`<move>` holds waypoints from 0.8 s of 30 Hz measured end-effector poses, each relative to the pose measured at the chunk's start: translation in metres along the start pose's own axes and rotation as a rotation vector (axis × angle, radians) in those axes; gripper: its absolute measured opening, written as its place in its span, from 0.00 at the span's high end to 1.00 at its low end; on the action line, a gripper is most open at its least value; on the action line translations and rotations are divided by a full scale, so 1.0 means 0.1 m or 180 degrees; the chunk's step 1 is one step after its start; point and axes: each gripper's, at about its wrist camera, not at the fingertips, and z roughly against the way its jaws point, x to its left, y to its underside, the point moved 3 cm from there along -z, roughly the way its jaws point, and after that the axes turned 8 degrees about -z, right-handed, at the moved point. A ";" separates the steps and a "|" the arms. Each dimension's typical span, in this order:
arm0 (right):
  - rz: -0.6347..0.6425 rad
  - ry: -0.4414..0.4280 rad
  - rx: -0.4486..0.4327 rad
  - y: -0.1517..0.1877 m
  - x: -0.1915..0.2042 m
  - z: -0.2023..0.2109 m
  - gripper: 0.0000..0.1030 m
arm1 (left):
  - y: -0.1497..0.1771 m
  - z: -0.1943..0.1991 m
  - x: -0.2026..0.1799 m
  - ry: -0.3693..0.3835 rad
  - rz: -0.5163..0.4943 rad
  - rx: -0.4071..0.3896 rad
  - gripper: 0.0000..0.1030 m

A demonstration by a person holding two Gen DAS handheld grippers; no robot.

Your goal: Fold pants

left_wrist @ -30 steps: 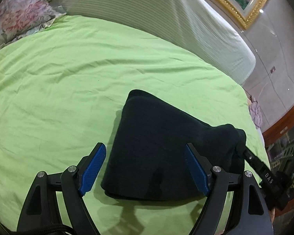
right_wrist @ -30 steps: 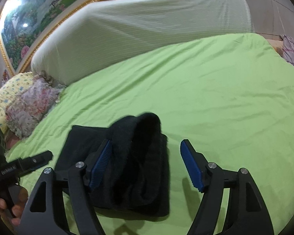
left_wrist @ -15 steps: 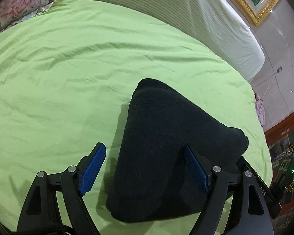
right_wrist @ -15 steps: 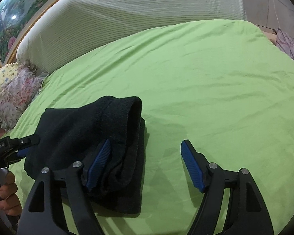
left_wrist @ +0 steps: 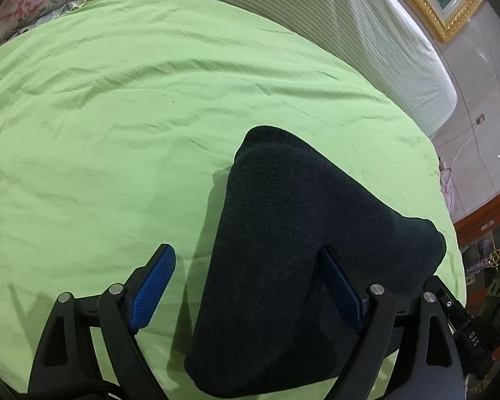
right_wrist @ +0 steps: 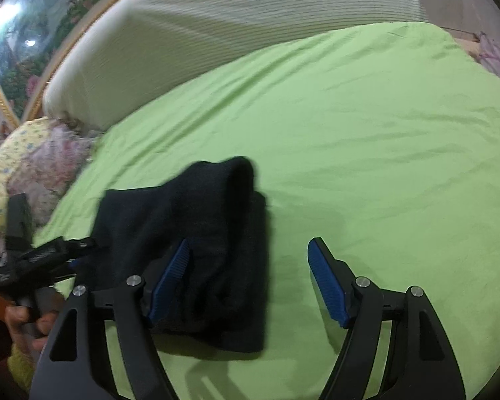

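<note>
The black pants (left_wrist: 293, 250) lie folded into a thick bundle on the green bed sheet (left_wrist: 116, 116). In the left wrist view my left gripper (left_wrist: 250, 286) is open, and the bundle's near end rises between its blue pads. In the right wrist view the pants (right_wrist: 200, 243) sit at lower left, with their top layer humped up. My right gripper (right_wrist: 250, 276) is open; its left pad (right_wrist: 170, 280) rests against the bundle's right side and its right pad hangs over bare sheet. The left gripper's body (right_wrist: 40, 260) shows at the far left beside the pants.
A white striped headboard cushion (right_wrist: 250, 26) runs along the bed's far side. Floral pillows (right_wrist: 33, 160) lie at the bed's left corner. A gold-framed painting (left_wrist: 443, 0) hangs above. The bed's edge and tiled floor (left_wrist: 476, 100) are to the right.
The pants bundle has been lifted and pushed into a taller hump, now closer between the left gripper's pads. The right gripper shifted slightly; both stayed open.
</note>
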 end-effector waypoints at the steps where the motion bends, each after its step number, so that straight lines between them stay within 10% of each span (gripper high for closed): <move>1: 0.0033 0.0013 0.0036 0.01 0.02 -0.03 0.29 | 0.00 0.00 0.00 0.0002 0.0003 0.0002 0.14; 15: -0.0143 -0.0330 0.0227 0.12 -0.24 -0.12 0.41 | 0.00 -0.08 0.05 0.0069 -0.0051 0.0054 0.14; 24: -0.0421 -0.0730 0.0399 0.11 -0.28 -0.22 0.51 | 0.05 -0.11 -0.06 0.0248 -0.0081 0.0085 0.42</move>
